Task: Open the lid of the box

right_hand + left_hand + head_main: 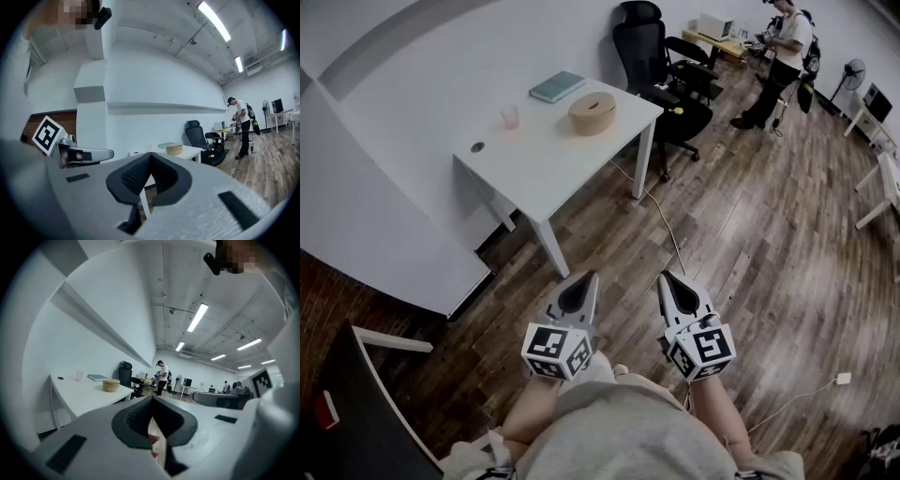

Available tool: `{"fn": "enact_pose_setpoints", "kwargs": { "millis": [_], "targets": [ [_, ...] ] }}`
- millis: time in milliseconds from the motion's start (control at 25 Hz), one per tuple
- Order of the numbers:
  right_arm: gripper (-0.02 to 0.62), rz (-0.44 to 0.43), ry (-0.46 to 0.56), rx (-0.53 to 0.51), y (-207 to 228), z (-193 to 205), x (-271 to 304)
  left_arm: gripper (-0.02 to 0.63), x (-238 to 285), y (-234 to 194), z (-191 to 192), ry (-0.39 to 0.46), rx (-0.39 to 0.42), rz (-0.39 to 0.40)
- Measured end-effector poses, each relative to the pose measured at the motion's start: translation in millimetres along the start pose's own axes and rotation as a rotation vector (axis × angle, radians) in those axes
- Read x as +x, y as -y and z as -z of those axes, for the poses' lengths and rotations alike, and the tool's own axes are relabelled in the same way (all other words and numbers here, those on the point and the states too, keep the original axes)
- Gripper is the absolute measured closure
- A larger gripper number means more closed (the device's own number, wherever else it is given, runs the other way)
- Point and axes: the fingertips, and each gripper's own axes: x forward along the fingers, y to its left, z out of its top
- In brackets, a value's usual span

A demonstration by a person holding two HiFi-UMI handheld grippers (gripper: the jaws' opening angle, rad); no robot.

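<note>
Both closed, empty: left tongs (579,292), right tongs (677,289), well apart from surface (534,155). box (592,114) unopened. Approach; open one pair, pinch lid (593,101) rim, lift straight.

Round tan box (592,114) sat upright near the white table's (546,159) far corner, lid (592,103) on.
</note>
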Motion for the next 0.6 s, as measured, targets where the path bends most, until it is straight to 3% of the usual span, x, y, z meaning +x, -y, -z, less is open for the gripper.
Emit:
{"fn": "enact_pose_setpoints", "kwargs": {
  "millis": [280, 600],
  "targets": [
    [0.597, -0.008, 0.011, 0.006, -17.6, -3.8, -31.7, 0.600, -27.0, 33.8, -0.9, -0.011, 0.050, 0.031],
    [0.597, -0.022, 0.016, 0.022, -21.0, -3.1, -39.3, 0.600, -31.0, 44.1, -4.1, -0.004, 0.095, 0.017]
  ]
}}
